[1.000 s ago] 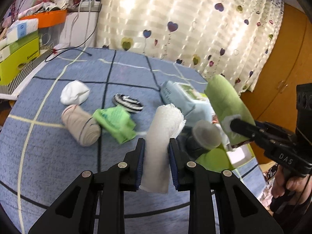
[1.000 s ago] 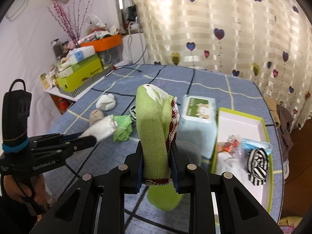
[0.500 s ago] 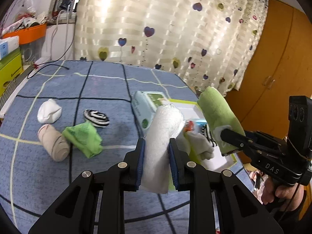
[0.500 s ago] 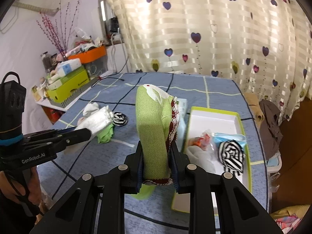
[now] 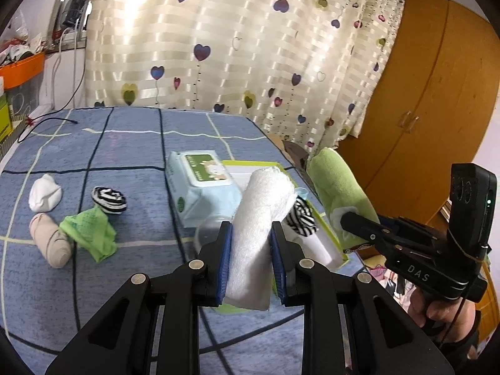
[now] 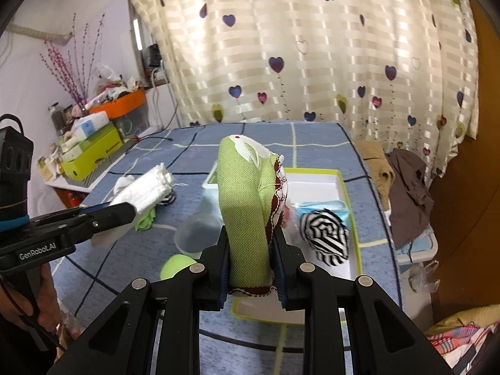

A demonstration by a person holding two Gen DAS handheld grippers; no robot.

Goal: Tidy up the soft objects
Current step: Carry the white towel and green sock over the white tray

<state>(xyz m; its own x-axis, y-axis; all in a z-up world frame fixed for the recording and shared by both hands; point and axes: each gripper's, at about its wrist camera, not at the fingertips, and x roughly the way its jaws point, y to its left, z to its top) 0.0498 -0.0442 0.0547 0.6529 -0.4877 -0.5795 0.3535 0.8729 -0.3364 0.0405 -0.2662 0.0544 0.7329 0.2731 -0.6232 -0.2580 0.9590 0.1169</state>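
My left gripper is shut on a rolled white towel, held above the table near the green-rimmed white tray. My right gripper is shut on a green cloth roll with red-and-white trim, held over the near end of the tray. A striped black-and-white sock ball and a blue item lie in the tray. On the blue tablecloth to the left lie a white sock ball, a beige roll, a green mesh cloth and another striped ball.
A pale blue wet-wipes pack lies beside the tray, with a clear plastic cup and a green lid near it. Boxes and an orange bin crowd a shelf at the left. Clothes hang off the right. A wooden wardrobe stands behind.
Both grippers have carried their rolls rightward, away from the loose items and toward the tray. The tray and its contents now sit closer in both views. Grips are unchanged.
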